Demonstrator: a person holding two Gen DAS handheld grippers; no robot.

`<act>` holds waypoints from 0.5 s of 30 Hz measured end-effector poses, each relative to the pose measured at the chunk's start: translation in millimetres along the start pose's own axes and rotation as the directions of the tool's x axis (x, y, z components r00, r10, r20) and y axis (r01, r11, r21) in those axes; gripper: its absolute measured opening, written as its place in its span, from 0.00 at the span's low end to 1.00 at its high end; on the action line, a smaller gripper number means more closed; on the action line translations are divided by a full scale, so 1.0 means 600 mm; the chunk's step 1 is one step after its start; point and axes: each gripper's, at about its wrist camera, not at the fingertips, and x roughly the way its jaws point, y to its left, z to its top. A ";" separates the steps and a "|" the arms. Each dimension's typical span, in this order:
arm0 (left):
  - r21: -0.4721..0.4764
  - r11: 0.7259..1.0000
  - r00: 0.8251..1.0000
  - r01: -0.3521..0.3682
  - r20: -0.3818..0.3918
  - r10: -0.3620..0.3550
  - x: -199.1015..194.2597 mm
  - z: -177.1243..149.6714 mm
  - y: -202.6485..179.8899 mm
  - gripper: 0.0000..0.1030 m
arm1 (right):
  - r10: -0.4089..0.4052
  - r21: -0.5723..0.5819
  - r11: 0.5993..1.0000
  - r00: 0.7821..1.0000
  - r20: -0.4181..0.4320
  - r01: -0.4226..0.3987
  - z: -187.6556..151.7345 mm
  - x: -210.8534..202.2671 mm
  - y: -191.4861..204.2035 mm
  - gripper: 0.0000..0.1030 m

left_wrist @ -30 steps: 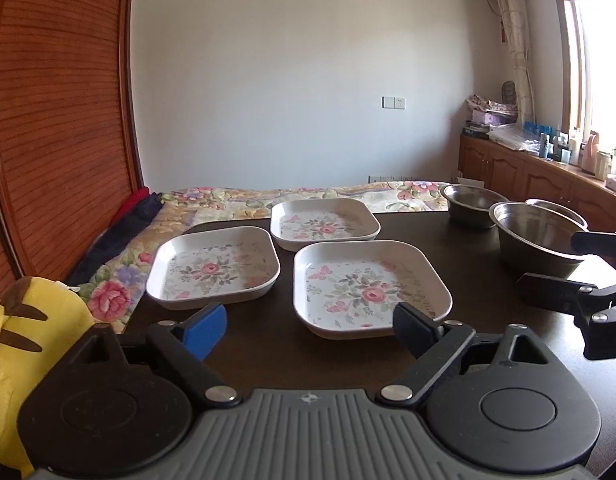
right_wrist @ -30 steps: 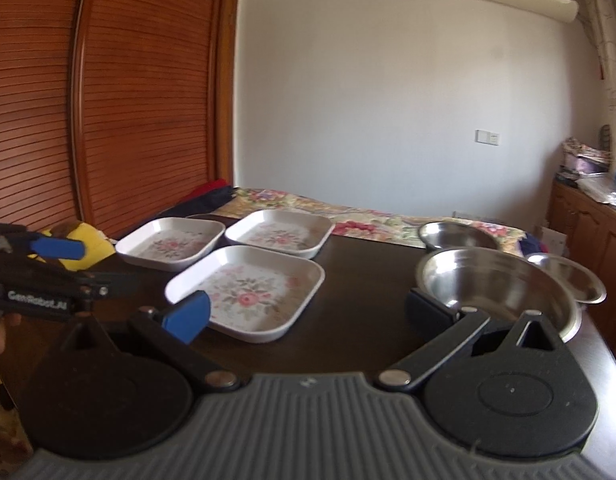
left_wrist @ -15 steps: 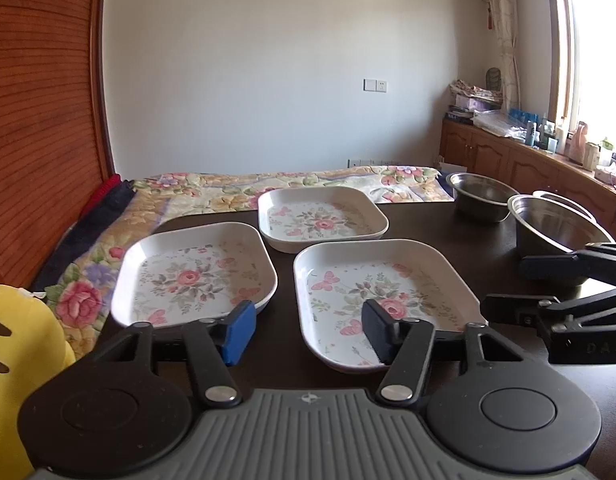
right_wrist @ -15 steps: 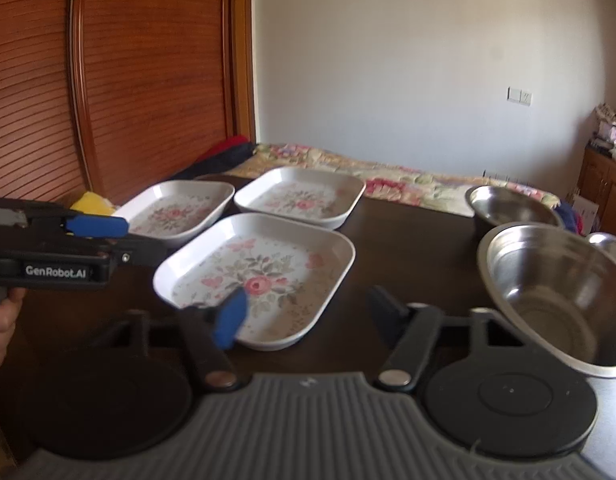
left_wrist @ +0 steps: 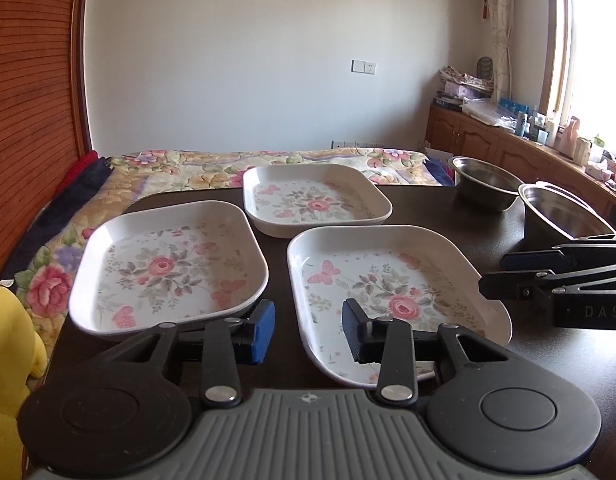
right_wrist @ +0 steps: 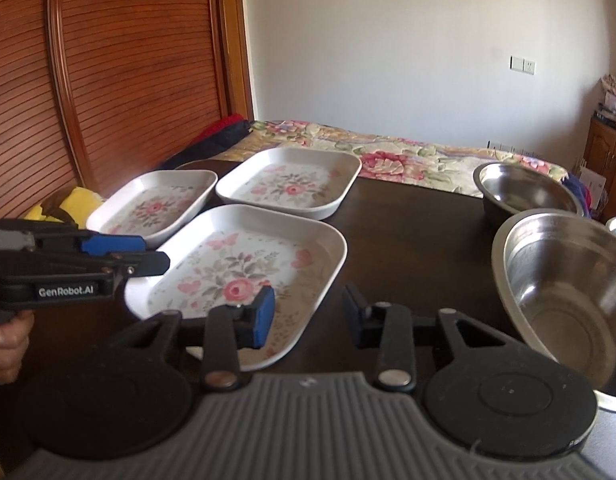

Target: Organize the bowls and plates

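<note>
Three floral plates (left_wrist: 170,268) and steel bowls (right_wrist: 567,292) sit empty.

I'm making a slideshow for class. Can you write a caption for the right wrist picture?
Open right tongs hover over the nearest flowered plate, two more plates behind, steel bowls on the right.

White plates (left_wrist: 391,280) bear pink roses; bowls (right_wrist: 563,280) are silvery steel; table (right_wrist: 407,232) dark brown.

White wall (left_wrist: 268,60), slatted wooden doors (right_wrist: 108,80), sunlit window (left_wrist: 595,56).
</note>
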 end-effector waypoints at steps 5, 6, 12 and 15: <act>-0.005 1.000 1.000 0.012 -0.009 -0.012 0.008 -0.001 0.002 0.38 | 0.044 0.042 0.998 0.999 -0.005 -0.044 0.003 0.002 -0.005 0.38; -0.008 1.000 1.000 0.012 -0.013 -0.012 0.011 -0.001 0.004 0.38 | 0.047 0.044 0.998 0.999 -0.006 -0.046 0.004 0.003 -0.005 0.38; -0.015 1.000 0.999 0.022 -0.032 -0.022 0.026 -0.001 0.010 0.35 | 0.027 0.020 0.999 1.000 -0.014 -0.027 0.007 0.013 -0.003 0.38; -0.011 1.000 0.999 0.025 -0.044 -0.025 0.033 -0.003 0.011 0.31 | 0.022 0.015 1.000 0.999 -0.026 -0.021 0.008 0.021 -0.002 0.37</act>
